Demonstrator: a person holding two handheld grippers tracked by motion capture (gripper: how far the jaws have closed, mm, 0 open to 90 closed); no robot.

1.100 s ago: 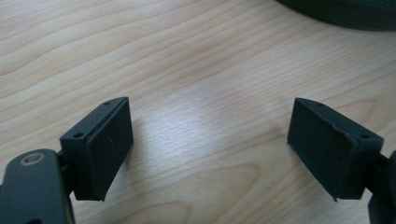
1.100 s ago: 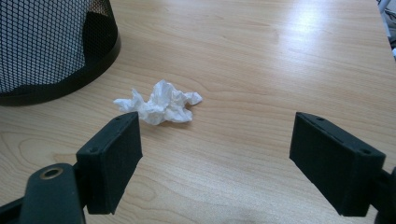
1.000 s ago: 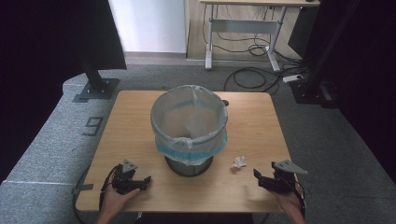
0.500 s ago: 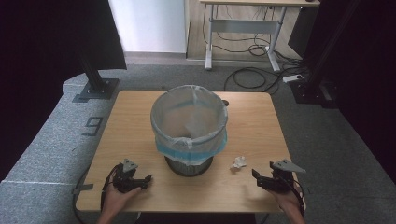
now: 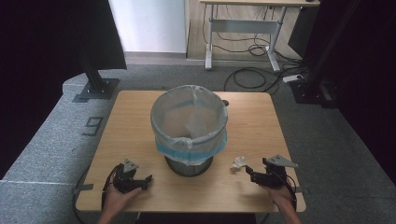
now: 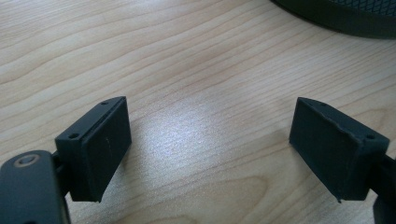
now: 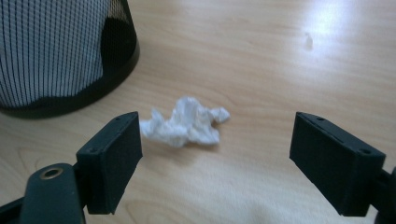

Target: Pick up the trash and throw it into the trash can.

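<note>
Pretty much at the starting line here, I'd say. The tissue (image 7: 186,122), a crumpled white wad, lies on the worktop (image 5: 261,116) just right of the bin's (image 5: 190,122) base, near the front edge, and nothing has hold of it yet. The right tongs (image 7: 233,158) sit low right behind it with jaws spread wide and nothing between them; in the right gripper view the wad lies just ahead, closer to the left jaw than the middle. The left tongs (image 6: 210,149) are at the near left, well apart from it, also wide open over bare wood, with the bin's dark base at the far edge. The bin has a pale liner folded over its rim. My guess: grab, lift and drop into the bin are all still to do.
</note>
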